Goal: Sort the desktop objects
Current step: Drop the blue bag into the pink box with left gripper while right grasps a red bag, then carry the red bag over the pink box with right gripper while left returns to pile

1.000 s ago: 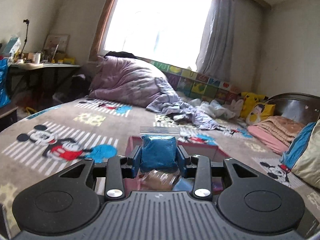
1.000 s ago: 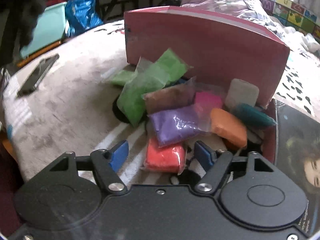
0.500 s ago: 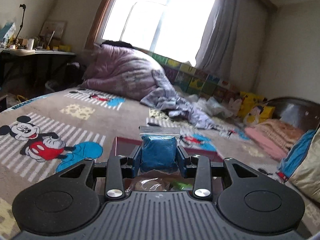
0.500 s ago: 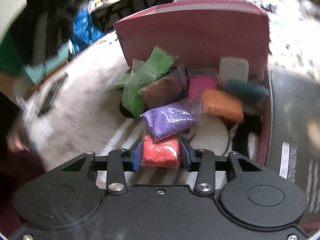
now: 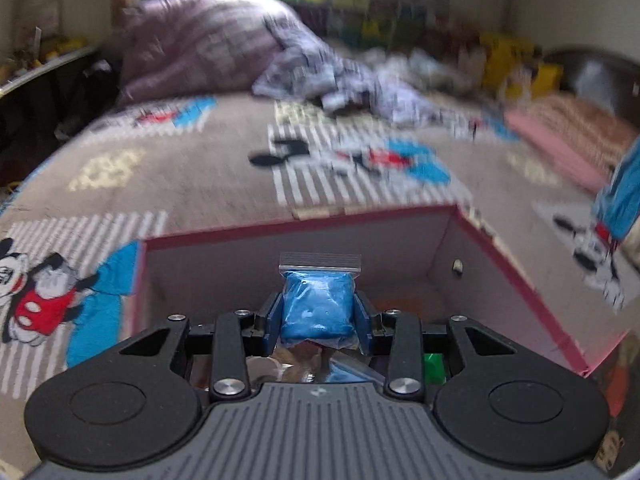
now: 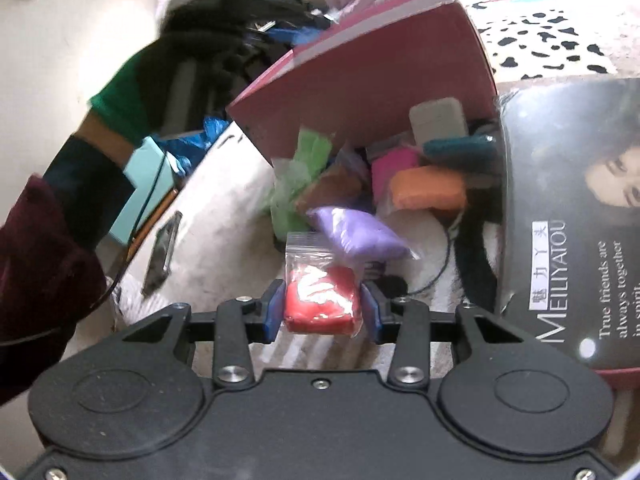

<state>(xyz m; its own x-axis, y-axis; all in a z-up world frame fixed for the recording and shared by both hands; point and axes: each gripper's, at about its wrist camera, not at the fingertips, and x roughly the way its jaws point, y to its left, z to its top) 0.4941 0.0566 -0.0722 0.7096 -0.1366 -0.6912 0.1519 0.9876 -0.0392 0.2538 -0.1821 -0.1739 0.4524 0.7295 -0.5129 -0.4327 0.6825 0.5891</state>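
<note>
My left gripper is shut on a blue clay packet in a clear zip bag, held over the open pink box with white inner walls. Orange and green packets show low inside that box. My right gripper is shut on a red clay packet, lifted off the blanket. Beyond it lies a pile of packets: purple, orange, green, brown, pink, teal and white, against the pink box wall.
A dark printed lid lies right of the pile. A phone rests on the blanket at left. A person's gloved hand and dark red sleeve fill the left. The cartoon-print blanket and a heaped quilt lie beyond the box.
The right gripper closed on the red packet and lifted it while rolling. The left gripper tipped down and moved over the open pink box, still holding the blue packet.
</note>
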